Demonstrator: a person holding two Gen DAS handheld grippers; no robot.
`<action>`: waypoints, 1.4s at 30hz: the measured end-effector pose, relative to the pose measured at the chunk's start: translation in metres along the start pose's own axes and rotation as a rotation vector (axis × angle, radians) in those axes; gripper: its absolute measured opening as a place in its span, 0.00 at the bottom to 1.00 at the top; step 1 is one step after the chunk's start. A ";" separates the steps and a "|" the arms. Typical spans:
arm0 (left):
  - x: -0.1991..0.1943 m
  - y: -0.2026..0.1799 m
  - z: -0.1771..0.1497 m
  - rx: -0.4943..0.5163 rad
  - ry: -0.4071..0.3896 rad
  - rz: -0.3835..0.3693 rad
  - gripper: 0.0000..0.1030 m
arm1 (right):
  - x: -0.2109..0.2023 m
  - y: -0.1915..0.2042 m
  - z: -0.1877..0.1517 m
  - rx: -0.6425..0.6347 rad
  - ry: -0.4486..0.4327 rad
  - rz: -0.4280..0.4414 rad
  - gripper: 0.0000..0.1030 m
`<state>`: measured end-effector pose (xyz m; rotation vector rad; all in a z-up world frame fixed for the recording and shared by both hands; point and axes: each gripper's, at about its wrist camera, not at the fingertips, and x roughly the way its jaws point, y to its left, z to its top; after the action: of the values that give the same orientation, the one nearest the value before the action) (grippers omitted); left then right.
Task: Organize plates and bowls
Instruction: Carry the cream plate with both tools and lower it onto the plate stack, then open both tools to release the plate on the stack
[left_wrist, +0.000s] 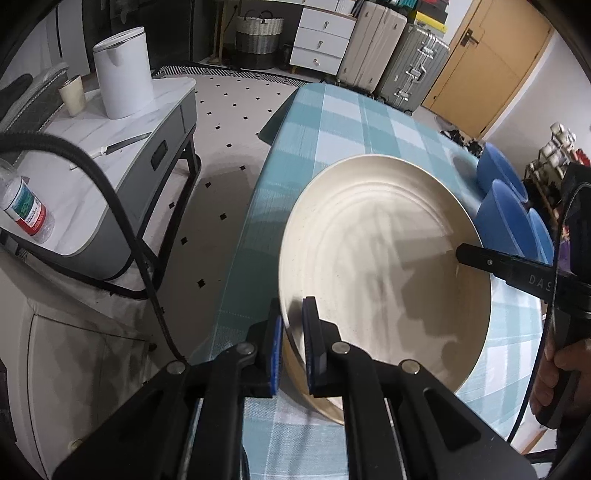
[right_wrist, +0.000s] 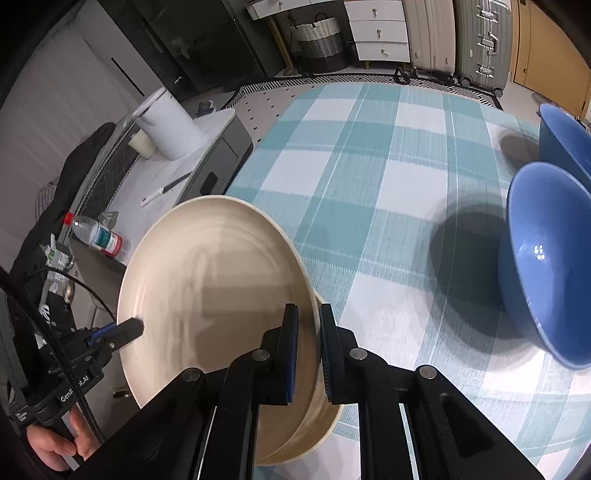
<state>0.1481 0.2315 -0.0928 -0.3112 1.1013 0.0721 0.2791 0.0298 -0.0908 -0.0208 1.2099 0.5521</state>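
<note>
A large cream plate hangs tilted over the left part of the checked table. My left gripper is shut on the plate's near-left rim, with one blue pad above and one below. On the opposite rim my right gripper is clamped too. In the right wrist view the same plate fills the lower left. There my right gripper pinches its right rim and my left gripper bites the far-left rim. Blue bowls stand on the table to the right.
Left of the table is a grey side table carrying a white jug, a cup and a water bottle. A black cable loops across it. Drawers, a basket and suitcases line the far wall.
</note>
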 end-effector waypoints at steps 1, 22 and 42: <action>0.002 0.000 -0.002 0.001 0.004 0.003 0.07 | 0.003 -0.001 -0.003 -0.003 0.004 -0.005 0.11; 0.023 -0.009 -0.024 0.088 0.045 0.071 0.10 | 0.029 -0.005 -0.030 -0.062 0.050 -0.049 0.11; 0.022 -0.018 -0.030 0.187 0.026 0.207 0.41 | 0.022 0.011 -0.045 -0.203 -0.011 -0.142 0.13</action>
<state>0.1360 0.2039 -0.1203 -0.0295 1.1542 0.1483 0.2401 0.0346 -0.1235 -0.2738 1.1278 0.5478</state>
